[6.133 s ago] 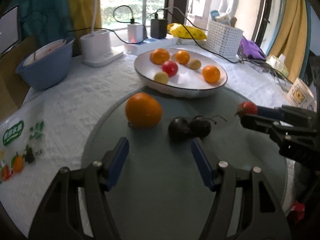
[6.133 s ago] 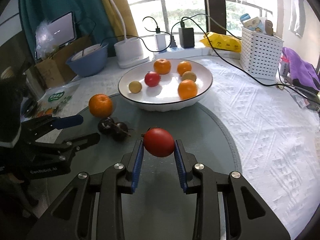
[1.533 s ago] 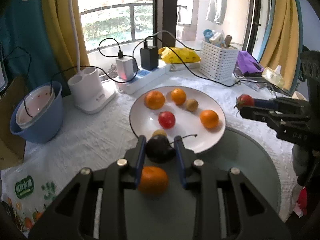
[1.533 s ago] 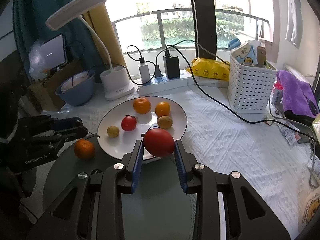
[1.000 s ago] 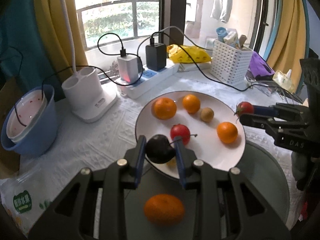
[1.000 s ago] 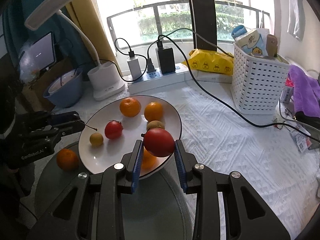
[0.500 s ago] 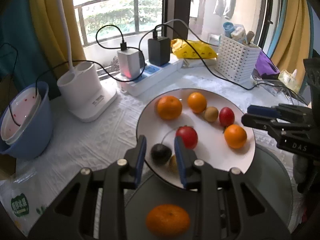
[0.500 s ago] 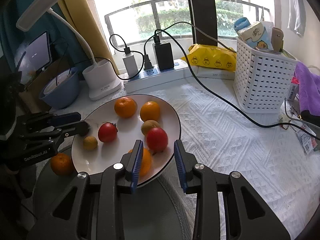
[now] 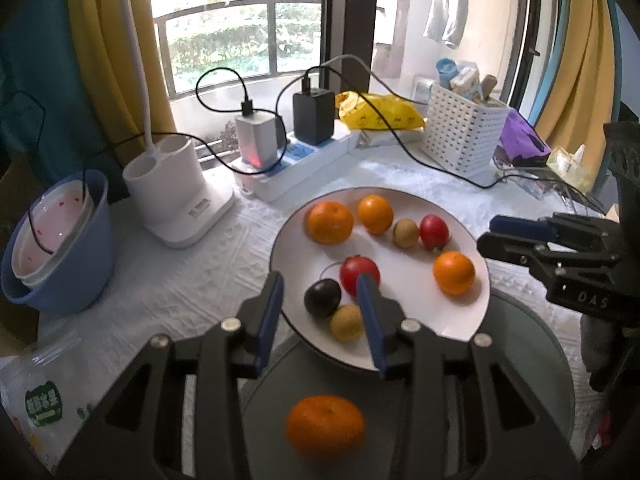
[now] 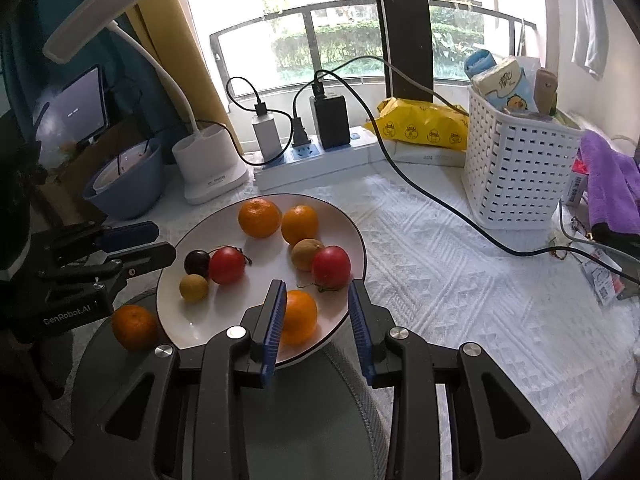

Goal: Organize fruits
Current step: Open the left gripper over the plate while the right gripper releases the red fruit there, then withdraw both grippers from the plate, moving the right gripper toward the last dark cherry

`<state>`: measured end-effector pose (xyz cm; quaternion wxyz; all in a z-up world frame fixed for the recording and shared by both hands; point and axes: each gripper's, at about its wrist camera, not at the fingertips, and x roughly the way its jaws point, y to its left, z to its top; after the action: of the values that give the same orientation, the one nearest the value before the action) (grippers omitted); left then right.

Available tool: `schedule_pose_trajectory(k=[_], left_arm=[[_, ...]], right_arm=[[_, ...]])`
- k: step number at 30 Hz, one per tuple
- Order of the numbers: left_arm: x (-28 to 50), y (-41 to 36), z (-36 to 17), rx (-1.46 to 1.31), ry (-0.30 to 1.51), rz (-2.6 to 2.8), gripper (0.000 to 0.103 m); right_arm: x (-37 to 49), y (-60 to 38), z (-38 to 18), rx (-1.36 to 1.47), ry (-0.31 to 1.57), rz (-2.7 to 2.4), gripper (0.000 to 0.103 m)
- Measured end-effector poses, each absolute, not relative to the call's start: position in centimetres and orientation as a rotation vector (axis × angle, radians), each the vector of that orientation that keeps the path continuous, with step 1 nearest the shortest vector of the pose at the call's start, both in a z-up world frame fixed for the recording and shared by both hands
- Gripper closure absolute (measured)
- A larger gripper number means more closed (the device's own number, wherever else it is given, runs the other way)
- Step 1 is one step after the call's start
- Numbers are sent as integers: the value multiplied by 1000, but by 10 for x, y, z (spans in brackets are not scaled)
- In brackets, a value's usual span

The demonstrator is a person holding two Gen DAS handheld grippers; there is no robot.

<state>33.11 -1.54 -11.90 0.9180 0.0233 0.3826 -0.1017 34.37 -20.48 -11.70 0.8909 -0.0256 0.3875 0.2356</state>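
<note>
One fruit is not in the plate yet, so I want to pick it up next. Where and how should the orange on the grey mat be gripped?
Take the orange across its widest middle, coming down from above with the left tool, which is nearest. It is round, sits alone on the grey mat clear of the plate, so both sides look free for the fingers.

plate (image 10: 356, 236): white, shallow, dark rim; near edge overlaps the grey round mat (image 9: 532, 364)
oranges on plate: two side by side at far edge, larger one (image 10: 259, 217) left, smaller (image 10: 299, 224) right; third (image 10: 298, 317) at near edge
red fruits: one (image 10: 331, 267) right side, stem trailing toward near edge, touching a brown kiwi-like fruit (image 10: 305, 254) on its left; second (image 10: 226, 265) mid-left, with stem
dark plum (image 10: 197, 262): left side, touching second red fruit
small yellow fruit (image 10: 193, 287): near-left, just near of plum
loose orange (image 10: 134, 327): off plate, on mat, just left of plate's near-left rim
</note>
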Motion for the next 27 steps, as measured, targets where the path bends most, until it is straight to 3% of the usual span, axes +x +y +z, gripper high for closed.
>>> schedule_pose_trajectory(k=[27], left_arm=[[270,-5,-81,33,683,-207,62]], right_arm=[[291,-193,-78,-90,717,500,69]])
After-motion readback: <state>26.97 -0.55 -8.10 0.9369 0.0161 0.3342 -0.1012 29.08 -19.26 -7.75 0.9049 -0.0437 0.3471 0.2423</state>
